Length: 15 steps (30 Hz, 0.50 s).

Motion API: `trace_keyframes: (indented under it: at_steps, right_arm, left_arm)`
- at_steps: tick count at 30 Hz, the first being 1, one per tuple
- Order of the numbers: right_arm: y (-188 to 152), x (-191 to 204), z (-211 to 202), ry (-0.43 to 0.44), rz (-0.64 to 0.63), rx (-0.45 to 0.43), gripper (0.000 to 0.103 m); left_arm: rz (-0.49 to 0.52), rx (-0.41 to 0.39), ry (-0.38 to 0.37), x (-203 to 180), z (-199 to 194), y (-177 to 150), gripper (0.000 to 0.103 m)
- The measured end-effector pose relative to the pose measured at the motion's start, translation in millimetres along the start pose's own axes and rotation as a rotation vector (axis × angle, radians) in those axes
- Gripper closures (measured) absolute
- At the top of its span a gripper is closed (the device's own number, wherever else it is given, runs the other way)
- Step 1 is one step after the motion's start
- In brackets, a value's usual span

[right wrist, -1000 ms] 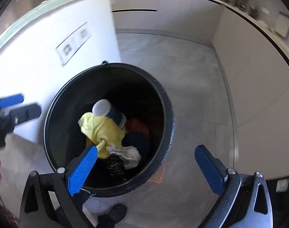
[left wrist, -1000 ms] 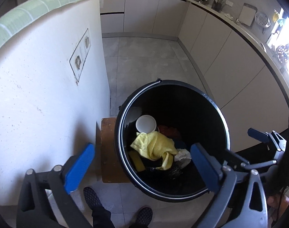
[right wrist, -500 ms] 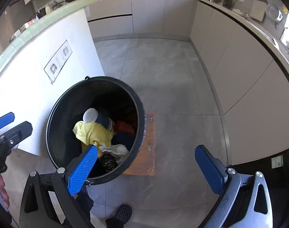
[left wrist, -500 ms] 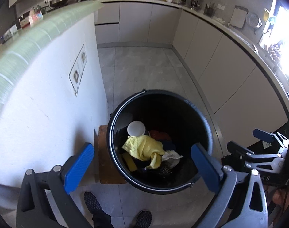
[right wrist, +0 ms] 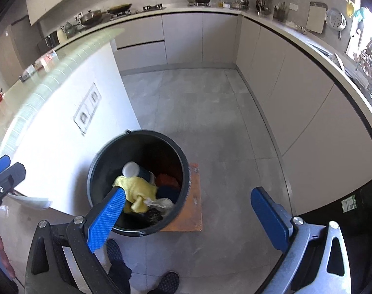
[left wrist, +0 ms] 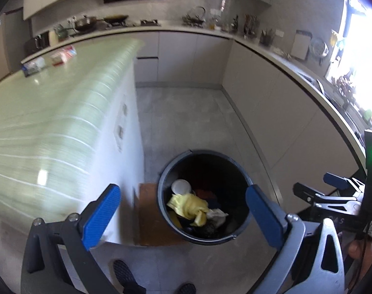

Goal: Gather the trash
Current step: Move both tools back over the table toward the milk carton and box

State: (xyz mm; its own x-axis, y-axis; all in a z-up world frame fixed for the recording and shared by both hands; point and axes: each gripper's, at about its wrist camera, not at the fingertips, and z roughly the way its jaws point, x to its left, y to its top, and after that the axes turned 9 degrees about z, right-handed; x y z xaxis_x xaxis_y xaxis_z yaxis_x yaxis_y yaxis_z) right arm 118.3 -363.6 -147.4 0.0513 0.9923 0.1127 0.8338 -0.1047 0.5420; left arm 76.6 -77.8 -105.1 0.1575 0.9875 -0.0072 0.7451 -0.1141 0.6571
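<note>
A black round bin point(left wrist: 243, 178) point(right wrist: 95, 171) stands on the grey floor beside a white island wall. Inside lie a yellow cloth point(left wrist: 188, 204) point(right wrist: 139, 187), a white cup point(left wrist: 180, 186) point(right wrist: 131, 168), crumpled white paper point(left wrist: 217, 214) point(right wrist: 161, 203) and dark scraps. My left gripper point(left wrist: 183, 216) hangs high above the bin, open and empty. My right gripper point(right wrist: 191, 216) is also high, open and empty, just right of the bin. The right gripper's blue tip shows at the left wrist view's right edge point(left wrist: 335, 181); the left gripper's tip point(right wrist: 0, 163) appears at the right wrist view's left edge.
A brown board point(left wrist: 149, 220) point(right wrist: 193, 201) lies under the bin. The green-tiled island top point(left wrist: 51, 112) point(right wrist: 51, 76) holds small packets point(left wrist: 63, 55). Beige cabinets point(right wrist: 296, 98) and a cluttered counter line the far wall and the right side. A person's shoes point(right wrist: 168, 281) stand below.
Both grippers have risen well above the bin, so it looks smaller and the island top and far counter have come into view. Both stay open and empty.
</note>
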Motion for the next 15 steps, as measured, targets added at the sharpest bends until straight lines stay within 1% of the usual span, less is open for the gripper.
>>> trace_keyframes:
  at_steps: [2, 5, 7, 9, 11, 15]
  right_arm:
    - [3, 7, -8, 0.015, -0.002, -0.012, 0.0]
    - [11, 25, -21, 0.059, -0.003, -0.044, 0.0]
    - [16, 39, -28, 0.091, -0.011, -0.073, 0.0]
    - [24, 60, -33, 0.13, -0.027, -0.092, 0.0]
    - [30, 81, -35, 0.162, -0.047, -0.101, 0.0]
    - [46, 136, -38, 0.22, -0.118, -0.119, 0.0]
  left_arm:
    - [-0.01, -0.013, 0.021, 13, -10, 2, 0.0]
    - [-0.052, -0.033, 0.047, 35, -22, -1, 0.0]
    - [-0.081, -0.046, 0.092, 55, -33, -1, 0.0]
    - [-0.112, -0.054, 0.117, 73, -39, -1, 0.0]
    - [-0.165, -0.064, 0.138, 99, -48, -2, 0.0]
    - [-0.231, -0.092, 0.19, 145, -60, -5, 0.0]
